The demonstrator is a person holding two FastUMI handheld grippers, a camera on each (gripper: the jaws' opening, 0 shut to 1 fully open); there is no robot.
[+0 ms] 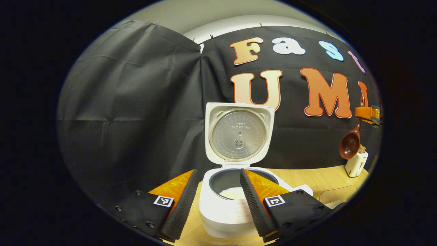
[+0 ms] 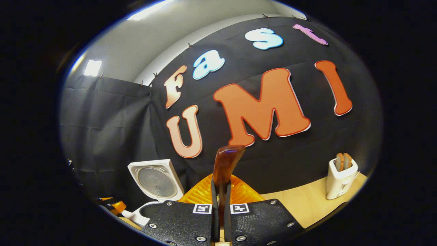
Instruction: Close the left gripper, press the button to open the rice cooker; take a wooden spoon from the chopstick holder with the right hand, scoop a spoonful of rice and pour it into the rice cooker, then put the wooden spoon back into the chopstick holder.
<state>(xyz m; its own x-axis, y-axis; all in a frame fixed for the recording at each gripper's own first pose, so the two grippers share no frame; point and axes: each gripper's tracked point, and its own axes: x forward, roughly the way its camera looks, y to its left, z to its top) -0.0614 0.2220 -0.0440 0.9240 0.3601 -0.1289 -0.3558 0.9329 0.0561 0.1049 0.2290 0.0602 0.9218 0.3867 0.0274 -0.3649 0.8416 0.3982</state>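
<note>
1. One white rice cooker (image 1: pixel 227 212) is seen on the wooden table (image 1: pixel 327 181), its lid (image 1: pixel 239 131) raised upright and a layer of white rice (image 1: pixel 232 193) lying in the grey inner pot.
2. The left gripper (image 1: pixel 218 201) is held just in front of the cooker, its two fingers spread wide with nothing between them.
3. One wooden spoon (image 2: pixel 225 171) is pinched by its handle between the pressed-together fingers of the right gripper (image 2: pixel 220 218); its bowl hangs downward above the holder at far right in the left gripper view.
4. One white chopstick holder (image 2: pixel 339 179) stands at right on the table, with two wooden utensil ends protruding.
</note>
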